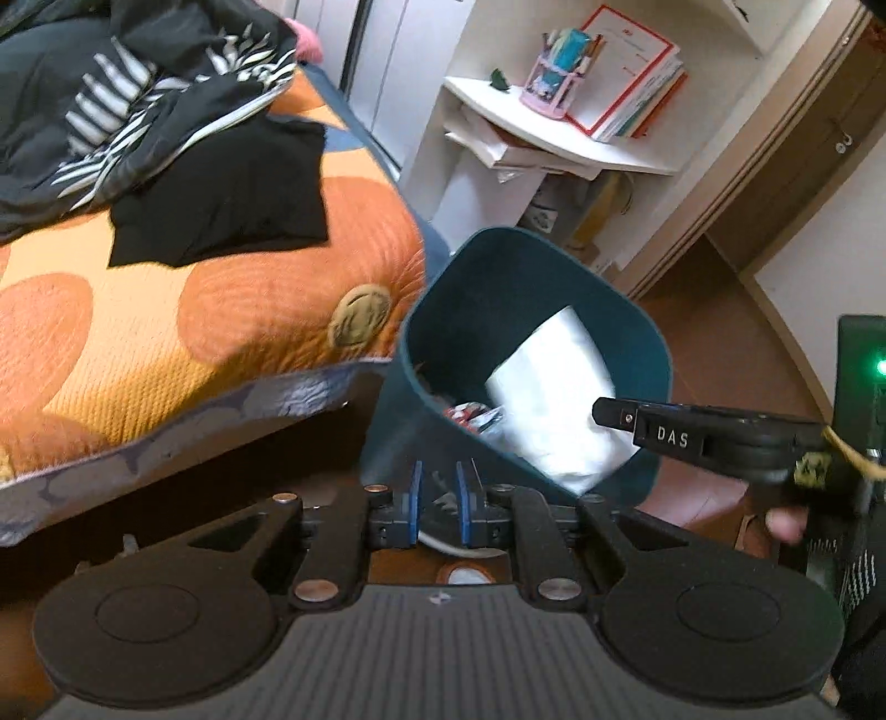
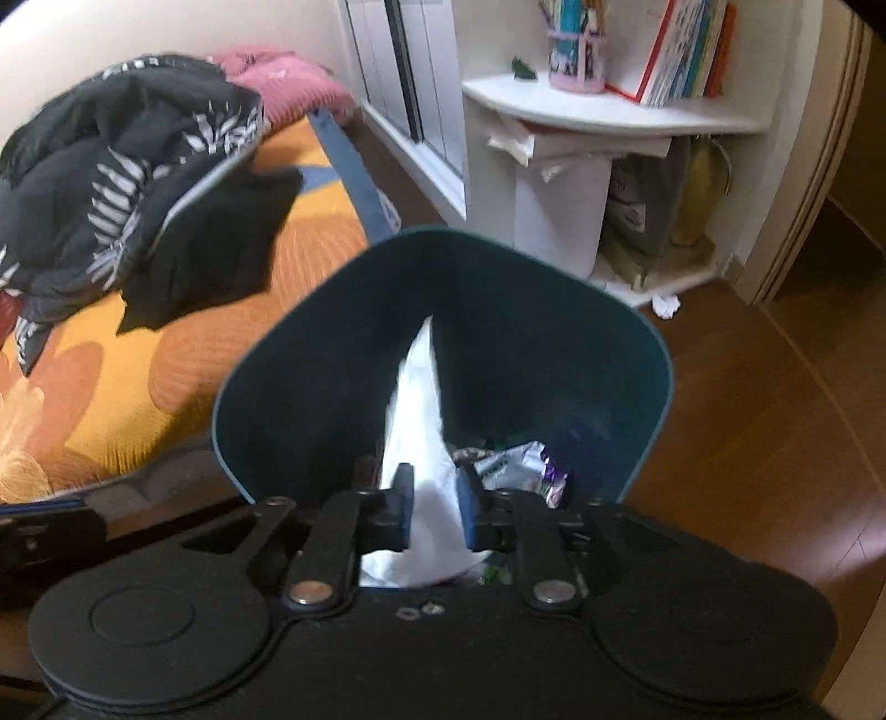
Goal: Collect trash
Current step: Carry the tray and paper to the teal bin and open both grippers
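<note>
A white sheet of paper (image 2: 418,421) stands inside the dark teal trash bin (image 2: 653,382), leaning up against the bin's inner wall with its upper corner pointing toward the far rim. Beside the sheet, low in the bin, lies a crumpled silver and purple wrapper (image 2: 526,468), and from the left wrist view a red printed scrap (image 1: 470,415) shows in the bin against its near wall.

The right gripper (image 2: 434,507) hangs over the near rim of the bin, its blue-padded fingers (image 2: 468,512) parted a little, one on each side of the sheet's lower part. Whether the pads are actually touching the paper I cannot tell; there seems to be a sliver of space on both sides. From the other camera the same tool reaches in from the side over the bin's mouth, in front of the white sheet.

The left gripper (image 1: 438,504) sits just outside the bin, low against its near wall, jaws slightly apart with nothing between them.

The bin stands on a brown wooden floor (image 2: 775,443), touching or nearly touching the corner of a bed with an orange quilt (image 2: 138,376). On the quilt, well away from the bin, lie a black cloth (image 2: 221,238) and a dark leaf-print garment (image 2: 111,166). Behind the bin a white corner shelf (image 2: 609,116) carries a pink pen holder (image 2: 576,61) and upright books (image 2: 686,50). A small white crumpled bit (image 2: 664,304) lies on the floor beyond the bin, by the shelf's foot.
</note>
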The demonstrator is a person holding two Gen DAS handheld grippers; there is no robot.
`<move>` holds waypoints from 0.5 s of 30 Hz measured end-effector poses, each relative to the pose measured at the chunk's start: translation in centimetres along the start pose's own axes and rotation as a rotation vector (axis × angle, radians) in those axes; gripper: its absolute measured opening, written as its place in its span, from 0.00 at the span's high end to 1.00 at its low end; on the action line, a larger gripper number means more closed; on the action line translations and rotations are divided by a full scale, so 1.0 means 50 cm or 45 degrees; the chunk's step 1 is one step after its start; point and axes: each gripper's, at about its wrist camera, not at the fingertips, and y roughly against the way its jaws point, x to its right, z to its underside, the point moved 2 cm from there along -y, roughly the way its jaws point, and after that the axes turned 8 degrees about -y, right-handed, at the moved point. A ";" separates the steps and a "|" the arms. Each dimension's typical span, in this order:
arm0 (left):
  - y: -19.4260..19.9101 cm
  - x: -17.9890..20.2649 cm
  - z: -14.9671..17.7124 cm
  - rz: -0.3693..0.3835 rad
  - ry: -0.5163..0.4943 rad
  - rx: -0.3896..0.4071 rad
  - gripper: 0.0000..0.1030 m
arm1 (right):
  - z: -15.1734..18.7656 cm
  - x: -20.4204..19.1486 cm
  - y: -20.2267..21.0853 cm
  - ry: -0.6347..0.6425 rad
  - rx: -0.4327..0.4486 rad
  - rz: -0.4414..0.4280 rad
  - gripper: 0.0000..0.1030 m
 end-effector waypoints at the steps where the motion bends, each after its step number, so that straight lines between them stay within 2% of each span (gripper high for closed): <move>1: 0.001 -0.007 0.004 -0.002 0.010 -0.003 0.88 | 0.002 -0.001 -0.005 0.000 -0.005 0.009 0.80; 3: 0.005 -0.021 0.014 -0.007 0.033 -0.007 0.88 | 0.006 -0.002 -0.010 0.007 -0.010 0.023 0.69; 8: 0.023 -0.055 0.040 -0.037 0.070 -0.009 0.88 | 0.013 -0.015 0.007 0.028 0.002 0.019 0.59; 15: 0.069 -0.090 0.073 -0.087 0.090 0.026 0.87 | 0.021 -0.066 0.056 0.108 0.020 -0.055 0.56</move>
